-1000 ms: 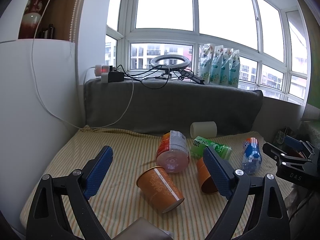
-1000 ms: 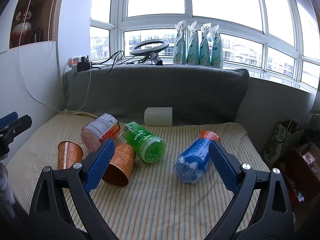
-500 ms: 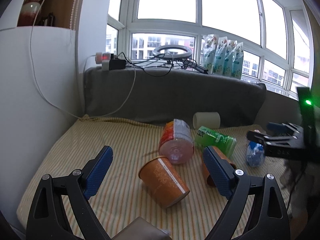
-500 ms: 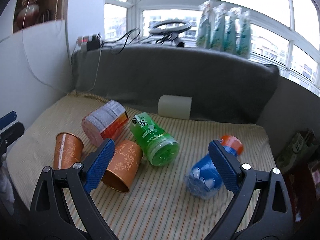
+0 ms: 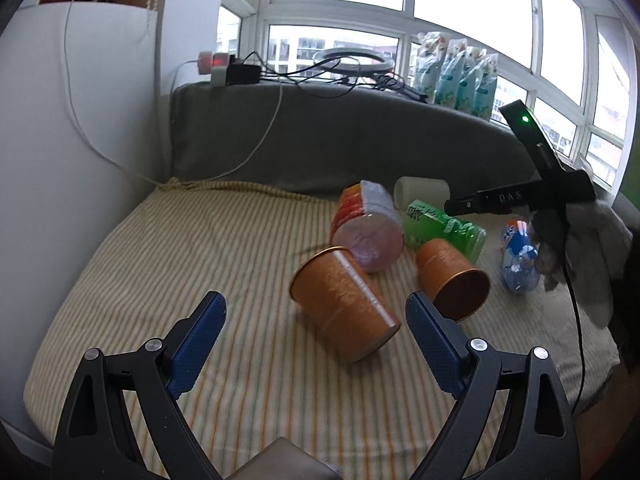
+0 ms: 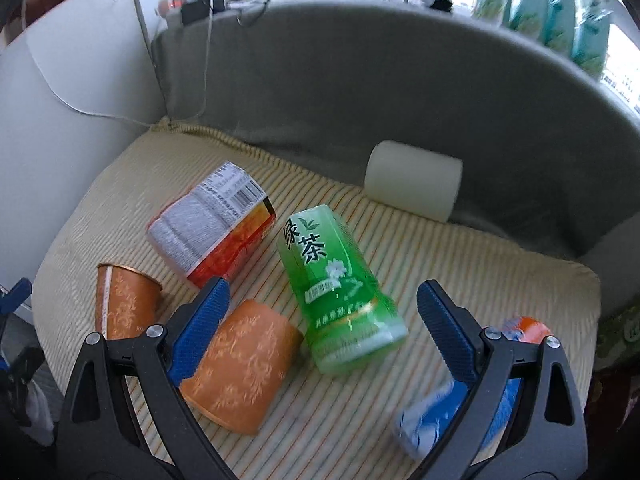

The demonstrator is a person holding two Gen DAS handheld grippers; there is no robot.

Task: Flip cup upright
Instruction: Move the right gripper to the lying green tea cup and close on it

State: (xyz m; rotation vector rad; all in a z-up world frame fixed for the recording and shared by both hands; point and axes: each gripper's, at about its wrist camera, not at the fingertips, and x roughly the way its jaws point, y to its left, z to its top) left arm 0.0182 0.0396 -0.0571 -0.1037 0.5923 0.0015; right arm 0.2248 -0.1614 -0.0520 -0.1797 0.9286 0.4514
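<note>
Two orange paper cups lie on their sides on the striped cushion (image 5: 180,264). The nearer cup (image 5: 344,308) lies just ahead of my open, empty left gripper (image 5: 316,344); it also shows at the left of the right wrist view (image 6: 124,304). The second cup (image 5: 452,276) lies right of it, and in the right wrist view (image 6: 244,364) it sits by the left finger of my open, empty right gripper (image 6: 324,340). The right gripper's body (image 5: 520,196) shows hovering at the right of the left wrist view.
A green tea bottle (image 6: 340,292), an orange-white bottle (image 6: 216,224), a blue bottle (image 6: 460,412) and a white roll (image 6: 412,188) lie on the cushion. A grey backrest (image 6: 400,92) rises behind. A white wall (image 5: 60,160) stands at the left. Cables hang down it.
Both grippers have moved forward and lower toward the cushion. The right gripper has swung over the green bottle and the second cup. The objects have not moved.
</note>
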